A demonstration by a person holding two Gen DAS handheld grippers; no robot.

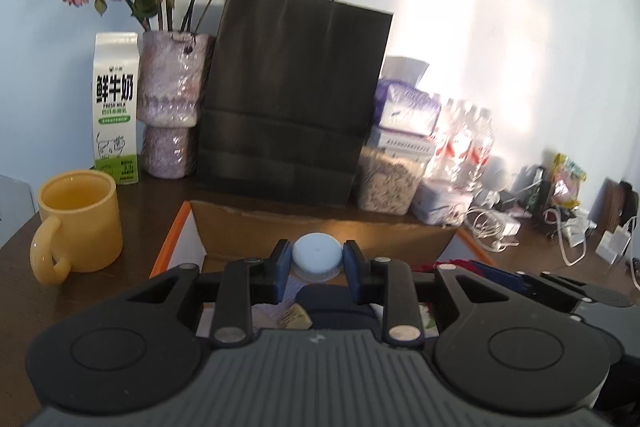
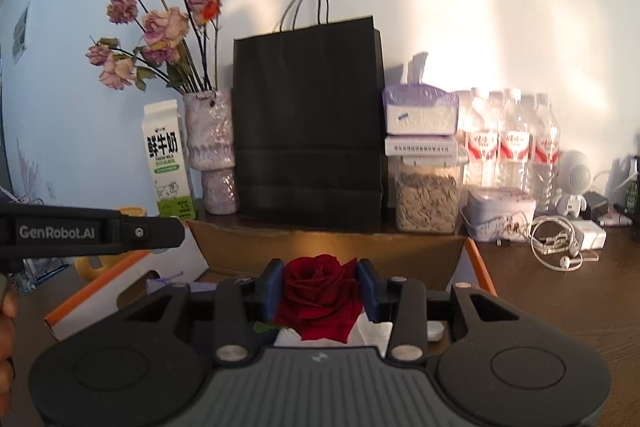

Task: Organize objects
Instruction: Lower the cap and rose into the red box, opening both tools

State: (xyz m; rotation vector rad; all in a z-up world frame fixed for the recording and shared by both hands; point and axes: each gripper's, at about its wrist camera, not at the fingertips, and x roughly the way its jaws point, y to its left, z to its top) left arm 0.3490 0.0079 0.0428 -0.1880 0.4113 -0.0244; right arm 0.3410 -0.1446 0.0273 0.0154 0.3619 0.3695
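Observation:
My left gripper (image 1: 317, 255) is shut on a small round pale-blue lidded container (image 1: 316, 254), held above an open cardboard box (image 1: 320, 233) with orange-edged flaps. My right gripper (image 2: 320, 283) is shut on a dark red rose (image 2: 318, 293), held over the same box (image 2: 320, 243). Below the left gripper, inside the box, lie a dark blue item (image 1: 336, 305) and small packets. White paper (image 2: 372, 333) lies under the rose. The left gripper's body (image 2: 92, 233) shows at the left of the right wrist view.
Behind the box stand a black paper bag (image 1: 296, 91), a vase of dried roses (image 1: 172, 107), a milk carton (image 1: 116, 107) and a yellow mug (image 1: 78, 221). To the right are tissue packs (image 2: 420, 111), a seed jar (image 2: 428, 201), water bottles (image 2: 512, 143), a tin, earphones (image 2: 560, 243) and chargers.

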